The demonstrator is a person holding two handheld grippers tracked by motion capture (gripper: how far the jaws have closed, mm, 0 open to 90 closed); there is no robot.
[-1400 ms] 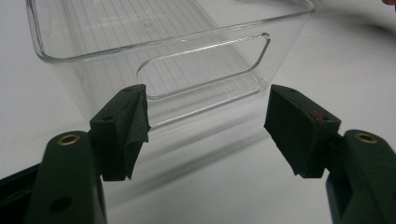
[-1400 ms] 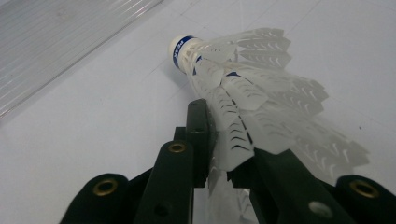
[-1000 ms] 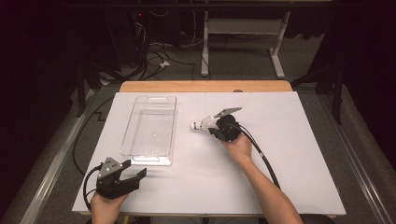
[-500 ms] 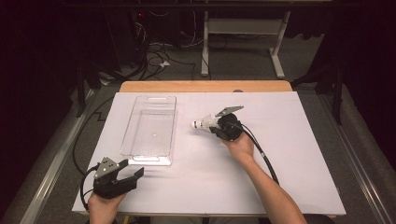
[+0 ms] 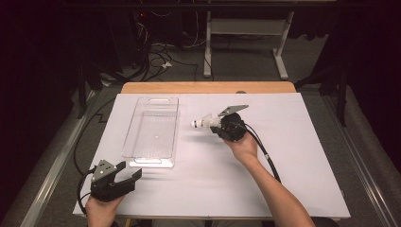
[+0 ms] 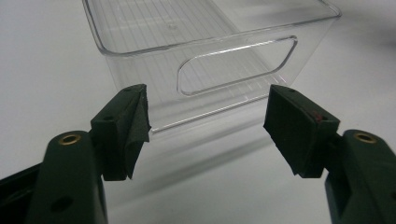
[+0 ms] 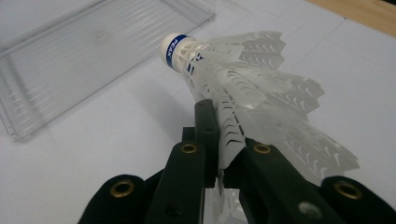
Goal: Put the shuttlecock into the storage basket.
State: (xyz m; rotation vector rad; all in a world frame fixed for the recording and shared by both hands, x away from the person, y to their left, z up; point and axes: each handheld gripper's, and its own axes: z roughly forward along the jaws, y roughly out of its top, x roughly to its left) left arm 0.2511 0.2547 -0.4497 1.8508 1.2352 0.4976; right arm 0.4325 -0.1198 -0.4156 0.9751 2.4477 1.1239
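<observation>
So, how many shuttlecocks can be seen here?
1. The white shuttlecock is held by its feather skirt in the right gripper, above the table, to the right of the empty clear plastic bin. None lies elsewhere.

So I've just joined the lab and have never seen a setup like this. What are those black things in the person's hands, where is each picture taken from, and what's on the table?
A person holds a hand-operated two-jaw gripper in each hand. One picture looks down from above the table; the other two come from cameras riding on the grippers. On the white table lies a clear plastic bin, nothing in it. The left gripper is open, pointing at the bin's handle end. The right gripper is shut on a white shuttlecock, pinching its feathers, cork toward the bin.
</observation>
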